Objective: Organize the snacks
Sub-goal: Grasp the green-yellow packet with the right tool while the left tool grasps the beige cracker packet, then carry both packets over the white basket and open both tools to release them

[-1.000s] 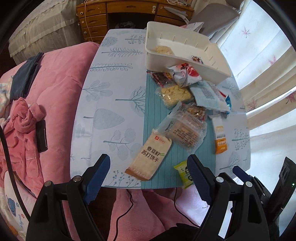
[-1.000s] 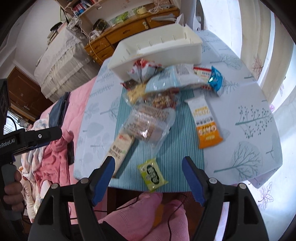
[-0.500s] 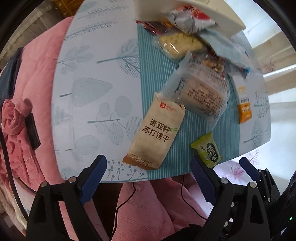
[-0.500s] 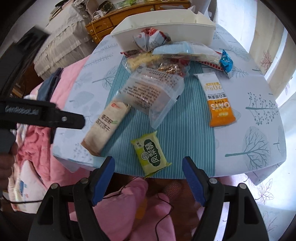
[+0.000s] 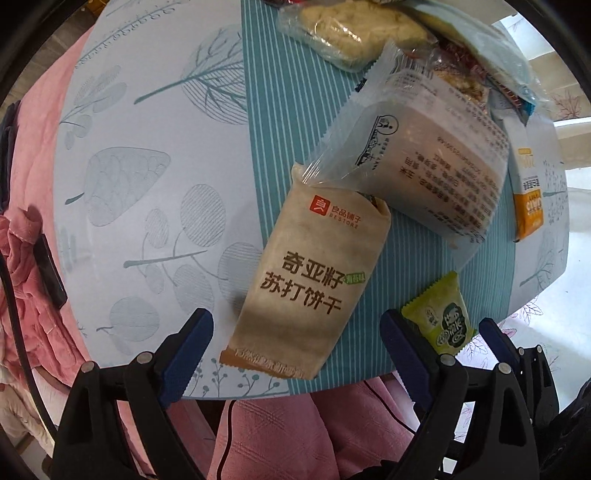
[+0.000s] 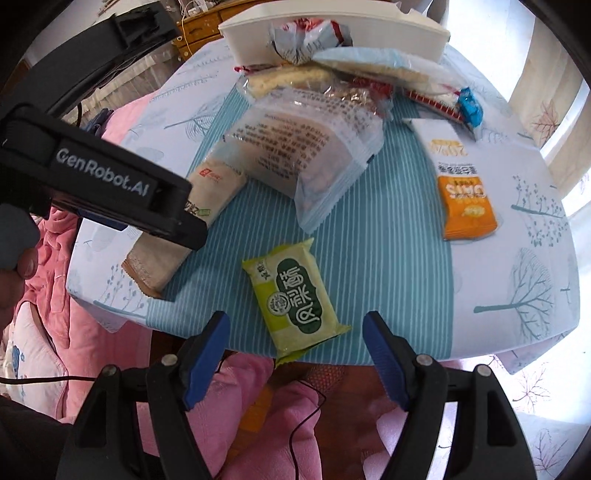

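Note:
My left gripper (image 5: 295, 332) is open, its jaws either side of the near end of a beige cracker packet (image 5: 310, 280) on the table edge. My right gripper (image 6: 295, 332) is open just in front of a small green snack packet (image 6: 295, 299), also visible in the left wrist view (image 5: 443, 317). A clear wrapped cake packet (image 6: 306, 155) overlaps the cracker packet (image 6: 173, 243). An orange and white packet (image 6: 458, 181) lies to the right. A white tray (image 6: 332, 33) stands at the back with more snacks piled against it.
The round table (image 5: 147, 184) has a leaf-print cloth and a teal striped runner (image 6: 388, 258). A pink blanket (image 5: 29, 258) lies left and below the table edge. The left gripper's body (image 6: 103, 184) crosses the right wrist view's left side. Curtains hang at the right.
Both grippers have moved down and forward toward the table's near edge. The left one closed in on the cracker packet, the right one on the green packet. Both stayed open.

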A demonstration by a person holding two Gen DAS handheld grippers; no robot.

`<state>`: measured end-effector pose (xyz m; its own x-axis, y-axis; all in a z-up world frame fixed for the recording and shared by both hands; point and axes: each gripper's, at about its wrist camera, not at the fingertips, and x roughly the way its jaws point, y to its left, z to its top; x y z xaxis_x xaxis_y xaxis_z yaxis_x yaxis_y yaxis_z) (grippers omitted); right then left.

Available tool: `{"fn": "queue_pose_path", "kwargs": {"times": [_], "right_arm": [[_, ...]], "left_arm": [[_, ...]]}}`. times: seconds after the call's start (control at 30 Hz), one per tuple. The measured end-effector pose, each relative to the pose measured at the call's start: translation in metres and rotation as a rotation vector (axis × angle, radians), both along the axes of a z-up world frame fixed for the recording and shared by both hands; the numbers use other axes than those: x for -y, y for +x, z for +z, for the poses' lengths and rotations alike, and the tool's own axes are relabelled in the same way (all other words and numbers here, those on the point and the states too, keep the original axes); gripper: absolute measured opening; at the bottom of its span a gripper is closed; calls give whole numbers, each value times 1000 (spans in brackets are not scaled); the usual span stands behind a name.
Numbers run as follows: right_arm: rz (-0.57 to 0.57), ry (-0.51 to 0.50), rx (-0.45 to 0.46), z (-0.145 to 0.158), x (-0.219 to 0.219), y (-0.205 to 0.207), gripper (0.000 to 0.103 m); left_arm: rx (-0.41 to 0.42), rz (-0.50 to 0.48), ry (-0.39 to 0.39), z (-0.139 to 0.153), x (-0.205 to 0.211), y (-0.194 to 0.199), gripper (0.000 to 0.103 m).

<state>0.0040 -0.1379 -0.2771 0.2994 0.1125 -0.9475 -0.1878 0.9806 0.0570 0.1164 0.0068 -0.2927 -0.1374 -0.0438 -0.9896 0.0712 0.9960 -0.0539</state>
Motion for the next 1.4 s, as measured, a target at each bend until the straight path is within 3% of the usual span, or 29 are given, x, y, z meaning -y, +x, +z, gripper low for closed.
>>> {"fn": "queue_pose_path", "kwargs": {"times": [0.07, 0.2, 0.47, 0.53, 0.9, 1.17, 1.4], "right_arm": [[0, -1, -6, -2, 0, 2, 67], [9, -5, -22, -5, 1, 7, 60], [58, -3, -54, -9, 1, 13, 50], [75, 11, -64, -8, 2, 13, 42], [106, 52, -126, -5, 10, 22, 39], [116, 91, -102, 18, 21, 32, 38], [141, 165, -41, 58, 37, 43, 38]], "left_arm": [[-1, -5, -2, -3, 1, 4, 89], [-5, -2, 15, -10, 7, 13, 75], [-35, 50, 2, -22, 1, 23, 68], [-39, 66, 1, -23, 1, 24, 66], [-86, 172, 2, -21, -13, 22, 60], [-71, 228, -6, 11, -14, 16, 60], [11, 262, -35, 73, -19, 8, 59]]}}
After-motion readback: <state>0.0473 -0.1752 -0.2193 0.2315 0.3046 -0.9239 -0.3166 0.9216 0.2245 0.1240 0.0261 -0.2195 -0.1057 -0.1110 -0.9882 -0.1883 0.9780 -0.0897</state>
